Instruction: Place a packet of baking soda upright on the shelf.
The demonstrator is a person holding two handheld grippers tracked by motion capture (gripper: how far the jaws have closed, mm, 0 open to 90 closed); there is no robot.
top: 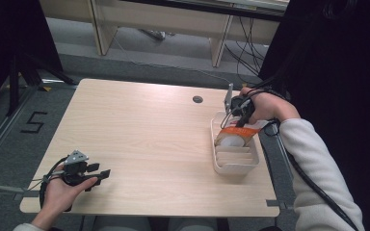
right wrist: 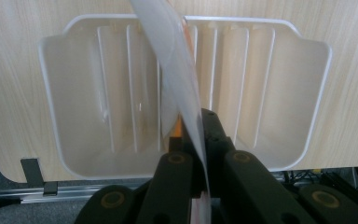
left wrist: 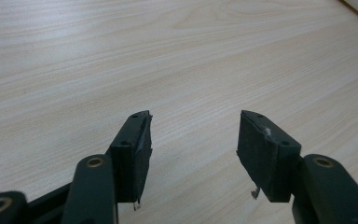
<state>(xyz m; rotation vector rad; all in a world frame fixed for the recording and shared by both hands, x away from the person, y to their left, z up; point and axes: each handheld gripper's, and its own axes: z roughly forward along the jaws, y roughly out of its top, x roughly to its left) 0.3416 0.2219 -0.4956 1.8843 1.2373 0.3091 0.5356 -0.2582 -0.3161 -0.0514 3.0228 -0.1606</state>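
Right gripper [top: 238, 111]: held above the far end of the white rack, jaws pointing down and clamped tight on a thin plate.
Right gripper's own look: the two black jaws [right wrist: 200, 154] meet on the plate's edge with no gap to either side of it.
Plate [right wrist: 175, 70]: white, with an orange band near its rim; seen edge-on in the right gripper view, it rises from the jaws across the rack's middle.
Plate in the high view [top: 237, 134]: tilted, its lower part down inside the rack's far compartment; whether it rests on the bottom is hard to tell.
Rack [top: 235, 166]: a white plastic tray with upright dividers, standing near the table's right edge, its nearer slots bare.
Left gripper [top: 96, 174]: resting low at the near left corner of the table, well apart from the rack.
Left jaws: spread wide, with bare wood between the pads [left wrist: 133, 149].
Table [top: 139, 134]: pale wood, a small dark round hole [top: 197, 99] near its far edge.
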